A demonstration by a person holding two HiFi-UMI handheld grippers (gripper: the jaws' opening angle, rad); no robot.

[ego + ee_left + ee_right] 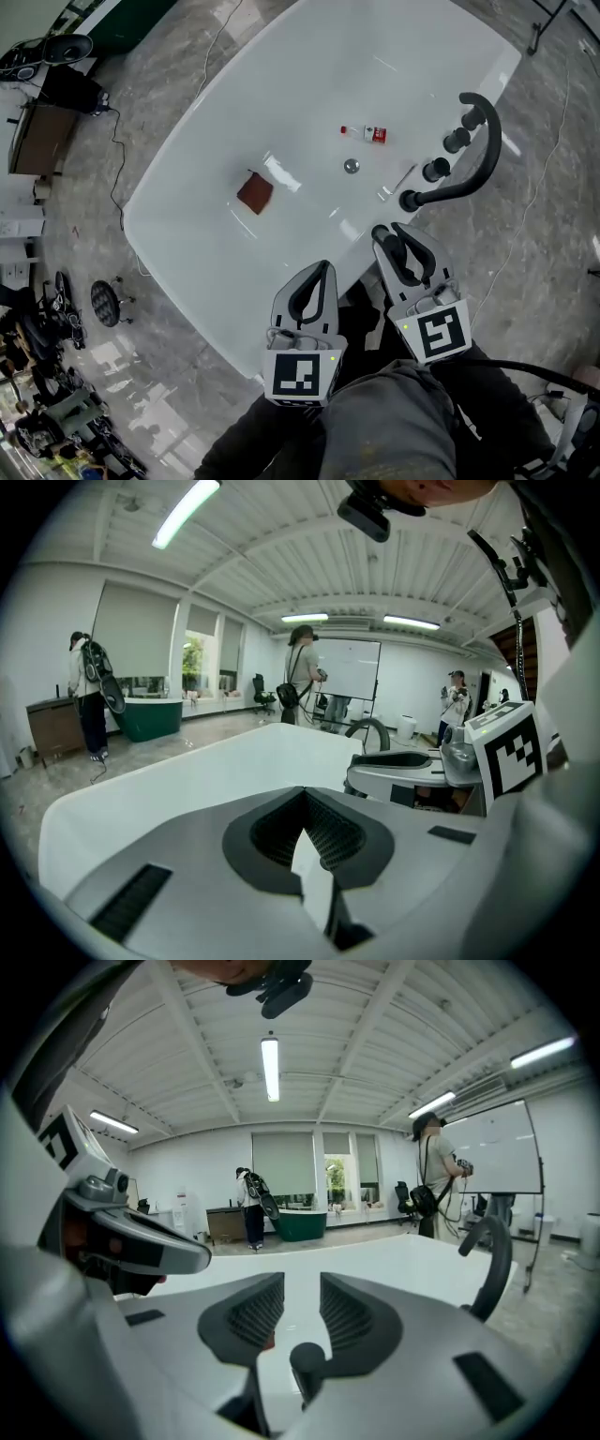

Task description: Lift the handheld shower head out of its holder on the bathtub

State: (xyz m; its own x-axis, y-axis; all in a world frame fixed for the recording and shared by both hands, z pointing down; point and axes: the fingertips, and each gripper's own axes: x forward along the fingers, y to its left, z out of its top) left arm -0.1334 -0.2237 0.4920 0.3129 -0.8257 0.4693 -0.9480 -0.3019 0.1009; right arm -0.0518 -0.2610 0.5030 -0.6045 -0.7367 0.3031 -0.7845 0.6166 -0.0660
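Note:
The white bathtub (197, 244) fills the middle of the head view. On its near rim a black round-ended handheld shower head (380, 232) stands in its holder. My right gripper (393, 231) is at it, open, jaws a finger's width apart. In the right gripper view the black round end (307, 1358) sits low between the jaws of that gripper (302, 1290), against the right one and below the ribbed pads, which do not press on it. My left gripper (323, 269) hovers over the rim just to the left, shut and empty; its pads (323, 832) meet at the tip.
A black arched faucet (473, 164) and two black knobs (457, 141) stand on the rim beyond the right gripper. In the tub lie a red-brown square (254, 192), a small red-labelled bottle (366, 133) and the drain (352, 166). Cables cross the floor; people stand far off.

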